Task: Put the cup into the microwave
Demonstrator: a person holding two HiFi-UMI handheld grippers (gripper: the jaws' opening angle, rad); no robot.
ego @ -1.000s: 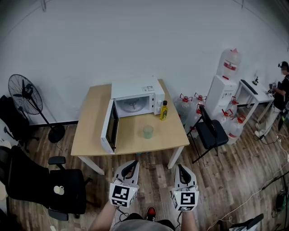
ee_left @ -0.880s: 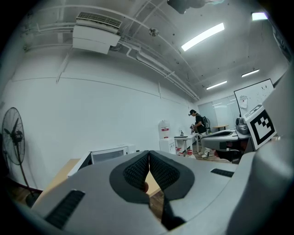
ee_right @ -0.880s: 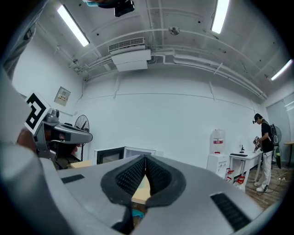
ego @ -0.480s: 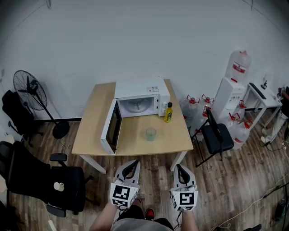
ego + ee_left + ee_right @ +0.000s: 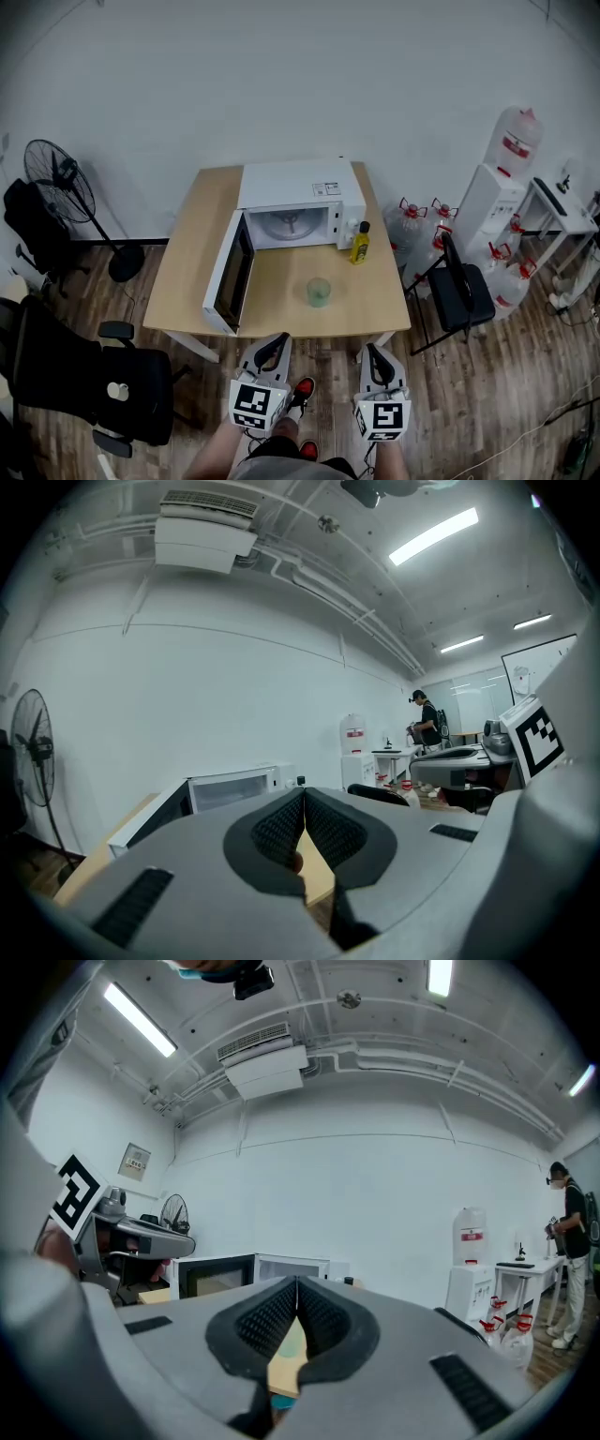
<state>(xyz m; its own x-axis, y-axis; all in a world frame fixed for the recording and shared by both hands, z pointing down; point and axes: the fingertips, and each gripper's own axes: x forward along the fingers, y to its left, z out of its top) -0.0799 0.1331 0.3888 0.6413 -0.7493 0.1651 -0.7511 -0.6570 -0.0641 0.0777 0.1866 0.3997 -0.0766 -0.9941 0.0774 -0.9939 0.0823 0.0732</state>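
One desk [image 5: 187, 267] is standing by the wall. One white microwave [image 5: 295, 180] is sitting on it with its door [image 5: 228, 274] hanging wide open. One round plate [image 5: 286, 223] is lying inside the microwave. One green cup [image 5: 319, 292] is standing on the desk in front of the microwave, out in the open and not touching anything. One yellow bottle [image 5: 360, 244] is standing just beside the microwave.

The person is holding two claws side by side, near the front edge of the desk, both pointing at it. The left claw [image 5: 277, 339] is squeezing all the way closed with nothing in it. The right claw [image 5: 372, 350] is closed the same way, holding nothing.
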